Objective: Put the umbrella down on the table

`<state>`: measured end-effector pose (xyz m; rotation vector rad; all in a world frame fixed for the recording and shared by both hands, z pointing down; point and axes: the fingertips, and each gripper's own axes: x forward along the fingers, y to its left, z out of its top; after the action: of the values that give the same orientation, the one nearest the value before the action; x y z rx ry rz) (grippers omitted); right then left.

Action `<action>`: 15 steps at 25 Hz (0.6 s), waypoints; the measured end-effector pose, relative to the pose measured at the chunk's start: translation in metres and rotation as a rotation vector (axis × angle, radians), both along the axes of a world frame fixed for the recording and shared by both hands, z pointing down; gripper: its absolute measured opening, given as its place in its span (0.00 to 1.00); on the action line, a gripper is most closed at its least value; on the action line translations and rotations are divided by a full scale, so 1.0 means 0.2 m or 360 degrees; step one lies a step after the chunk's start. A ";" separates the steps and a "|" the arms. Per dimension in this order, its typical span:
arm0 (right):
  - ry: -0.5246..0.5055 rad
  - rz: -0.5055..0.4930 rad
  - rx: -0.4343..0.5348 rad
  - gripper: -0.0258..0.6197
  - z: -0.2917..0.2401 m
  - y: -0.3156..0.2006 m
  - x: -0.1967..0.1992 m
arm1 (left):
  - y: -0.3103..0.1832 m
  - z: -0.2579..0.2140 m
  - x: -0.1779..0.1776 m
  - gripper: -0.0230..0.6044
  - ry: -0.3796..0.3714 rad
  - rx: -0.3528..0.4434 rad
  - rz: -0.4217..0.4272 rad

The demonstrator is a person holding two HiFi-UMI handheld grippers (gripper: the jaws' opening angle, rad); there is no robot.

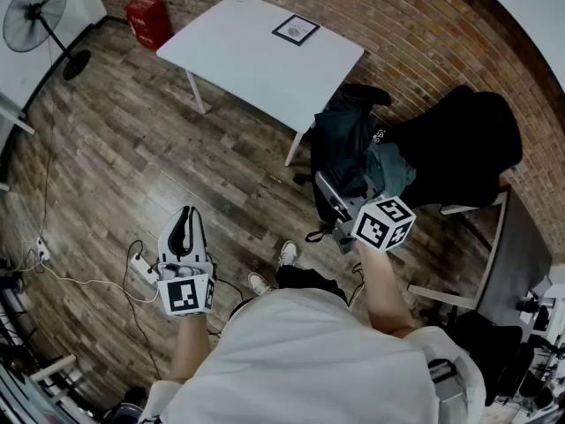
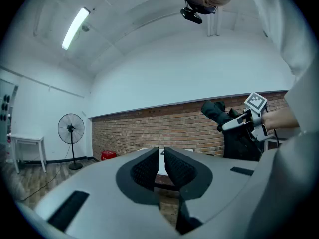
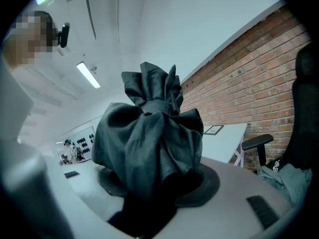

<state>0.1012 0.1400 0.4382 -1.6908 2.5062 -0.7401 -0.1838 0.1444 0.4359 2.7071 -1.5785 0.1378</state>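
L tool is held level over the wood floor, pads clenched near-shut w/ nothing between. R tool is clenched on the umbrella, a folded dark bundle bunched over the pads. The umbrella is kept in the air, just beside a chair draped w/ black clothing, and well apart from the white surface. A framed card is laid on that surface. Further off, a red box & a fan are stood by the walls.

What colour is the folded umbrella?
The umbrella is dark charcoal; the right gripper view shows it best.
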 end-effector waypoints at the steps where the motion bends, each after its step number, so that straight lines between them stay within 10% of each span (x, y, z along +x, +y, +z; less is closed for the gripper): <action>1: -0.0012 -0.0007 -0.0009 0.39 0.01 0.05 -0.01 | 0.03 -0.01 -0.01 0.12 0.0004 0.0008 -0.0013; 15: 0.0172 -0.0052 0.0057 0.39 0.00 0.41 0.18 | 0.35 -0.01 0.32 0.12 0.0017 -0.0065 0.0013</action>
<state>0.1378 0.2225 0.4389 -1.7272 2.6071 -0.6181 -0.1197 0.2147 0.4330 2.6794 -1.5447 0.1536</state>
